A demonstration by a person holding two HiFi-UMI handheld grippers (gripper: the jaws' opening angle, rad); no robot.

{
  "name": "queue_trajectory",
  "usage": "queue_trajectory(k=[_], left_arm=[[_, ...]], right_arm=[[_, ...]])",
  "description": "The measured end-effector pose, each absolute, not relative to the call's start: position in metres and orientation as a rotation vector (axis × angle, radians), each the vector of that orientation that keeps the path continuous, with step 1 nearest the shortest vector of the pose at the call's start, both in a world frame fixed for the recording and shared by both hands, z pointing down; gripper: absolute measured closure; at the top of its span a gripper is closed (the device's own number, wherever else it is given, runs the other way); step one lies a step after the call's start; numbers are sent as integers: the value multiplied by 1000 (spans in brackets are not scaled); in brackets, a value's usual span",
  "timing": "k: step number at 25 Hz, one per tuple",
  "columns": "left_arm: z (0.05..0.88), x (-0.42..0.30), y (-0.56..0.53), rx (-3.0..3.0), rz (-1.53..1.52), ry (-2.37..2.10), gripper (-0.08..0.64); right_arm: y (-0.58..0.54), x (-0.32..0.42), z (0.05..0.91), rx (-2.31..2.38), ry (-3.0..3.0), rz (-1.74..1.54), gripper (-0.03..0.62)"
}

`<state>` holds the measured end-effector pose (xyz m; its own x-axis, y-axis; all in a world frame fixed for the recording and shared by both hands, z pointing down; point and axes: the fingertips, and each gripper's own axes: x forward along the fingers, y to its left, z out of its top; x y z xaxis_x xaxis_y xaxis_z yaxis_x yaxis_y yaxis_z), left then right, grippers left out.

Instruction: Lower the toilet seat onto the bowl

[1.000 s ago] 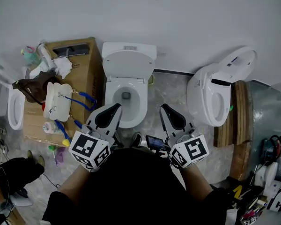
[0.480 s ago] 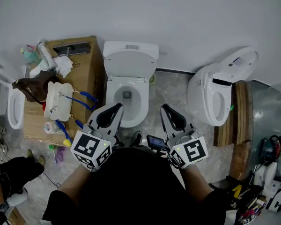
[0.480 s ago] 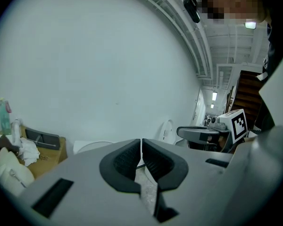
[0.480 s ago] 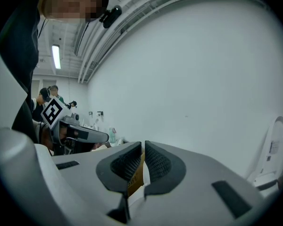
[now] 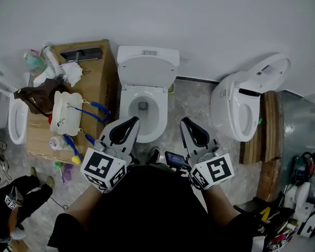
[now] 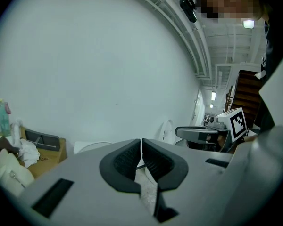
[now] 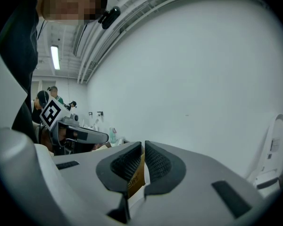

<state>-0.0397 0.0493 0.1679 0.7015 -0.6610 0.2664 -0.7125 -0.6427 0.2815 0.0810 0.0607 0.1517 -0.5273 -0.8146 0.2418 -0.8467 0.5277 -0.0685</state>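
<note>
A white toilet [image 5: 142, 106] stands against the wall straight ahead. Its seat and lid [image 5: 147, 70] are raised, leaning back on the tank, and the bowl [image 5: 143, 115] is uncovered. My left gripper [image 5: 132, 121] hovers shut and empty just in front of the bowl's near-left rim. To the right of the bowl, over the floor, my right gripper [image 5: 184, 121] is shut and empty too. In the left gripper view the shut pads [image 6: 132, 158] hide most of the toilet. In the right gripper view the pads [image 7: 155, 163] meet in front of the wall.
A cardboard box [image 5: 97, 83] with bottles, a bag and clutter stands left of the toilet. A second white toilet [image 5: 241, 101] with its seat up stands at the right, beside a wooden pallet [image 5: 268, 125]. Another toilet [image 5: 13, 117] is at the far left. A person [image 5: 13, 203] crouches at the lower left.
Both grippers have stayed where they were. The person at the lower left has shifted a little.
</note>
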Motion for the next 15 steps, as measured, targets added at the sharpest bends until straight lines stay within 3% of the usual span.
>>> queue_trajectory(k=[15], left_arm=[[170,-42,53,2610,247,-1093,534]], right_arm=[[60,78,155,1428,-2571,263,545]])
